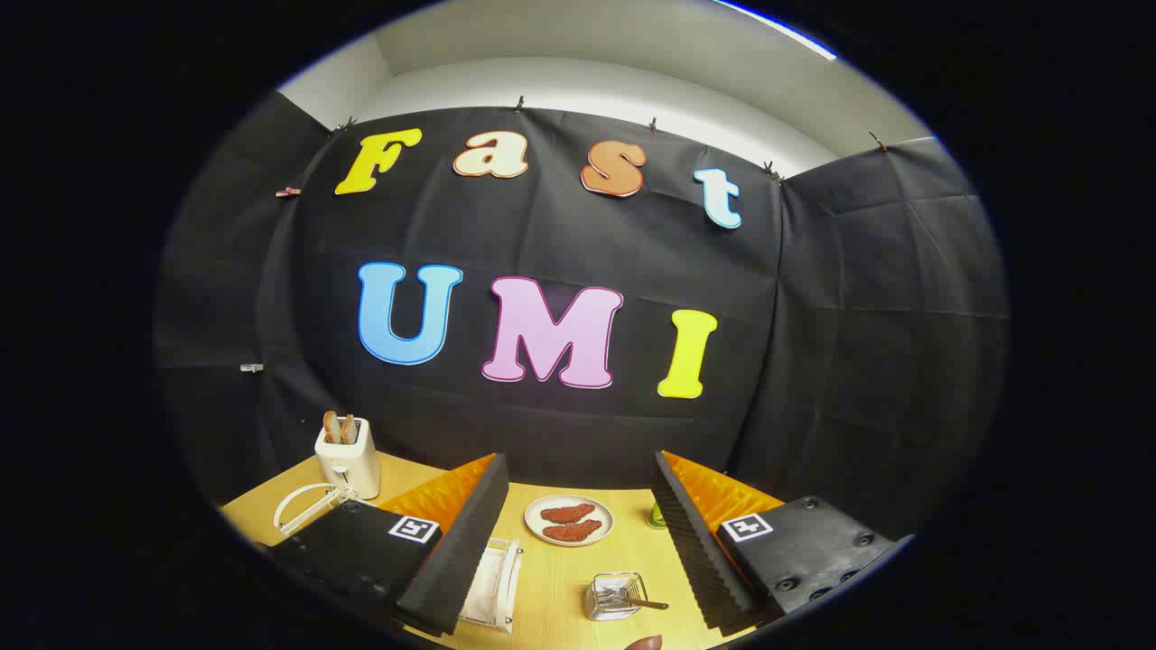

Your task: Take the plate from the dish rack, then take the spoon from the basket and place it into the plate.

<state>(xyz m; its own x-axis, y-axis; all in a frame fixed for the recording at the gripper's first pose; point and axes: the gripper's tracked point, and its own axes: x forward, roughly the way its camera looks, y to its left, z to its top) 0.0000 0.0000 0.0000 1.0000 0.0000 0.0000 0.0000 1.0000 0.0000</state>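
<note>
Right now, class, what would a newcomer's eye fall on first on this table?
Probably the plate holding two reddish-brown food pieces, on the wooden table beyond the open gripper. Next, the white toaster with toast standing in it, off to the left, and the small wire basket with a spoon, between the fingers.

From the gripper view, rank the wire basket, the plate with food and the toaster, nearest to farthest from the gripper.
The gripper is open.
1. Wire basket, between the fingers, toward the right one, with a spoon handle sticking out.
2. Plate with food, ahead between the fingertips.
3. Toaster, beyond the left finger, by the wall.
</note>
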